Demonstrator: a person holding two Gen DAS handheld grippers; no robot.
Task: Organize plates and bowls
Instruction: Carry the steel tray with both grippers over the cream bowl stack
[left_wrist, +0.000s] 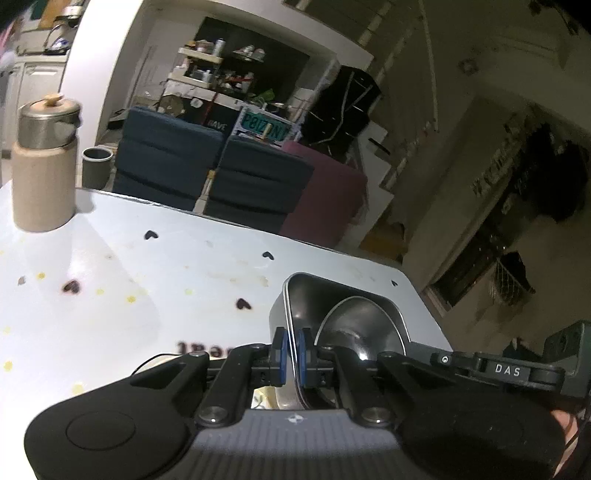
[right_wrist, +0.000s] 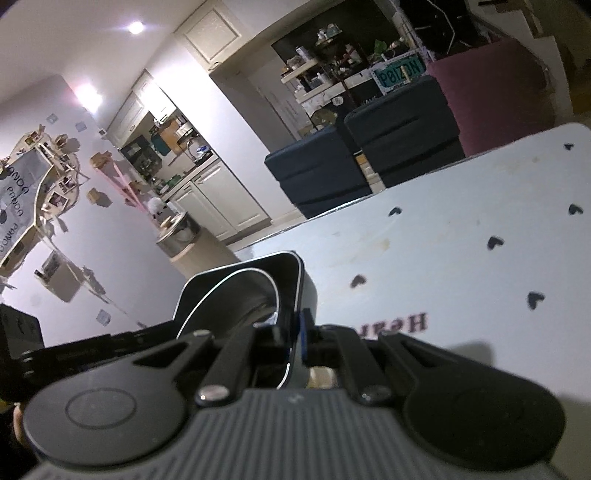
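A bowl (left_wrist: 354, 328) sits inside the tray (left_wrist: 291, 295) on the table (left_wrist: 147, 295).

left gripper (left_wrist: 293, 350): black linkage arms, silver screws, blue pads (left_wrist: 282, 349), ribbed grey body; right gripper (right_wrist: 297, 338) alike. white "das" lettering on one black arm.

White letters "DAS" are printed on a black gripper bar (left_wrist: 506, 370) at 4 o'clock in the left wrist view. A teal sign (right_wrist: 398, 72) behind the dark chairs reads "P8IZON", at 1 o'clock in the right wrist view. Printed lettering on the desk (right_wrist: 443, 258) is partly hidden and unreadable.
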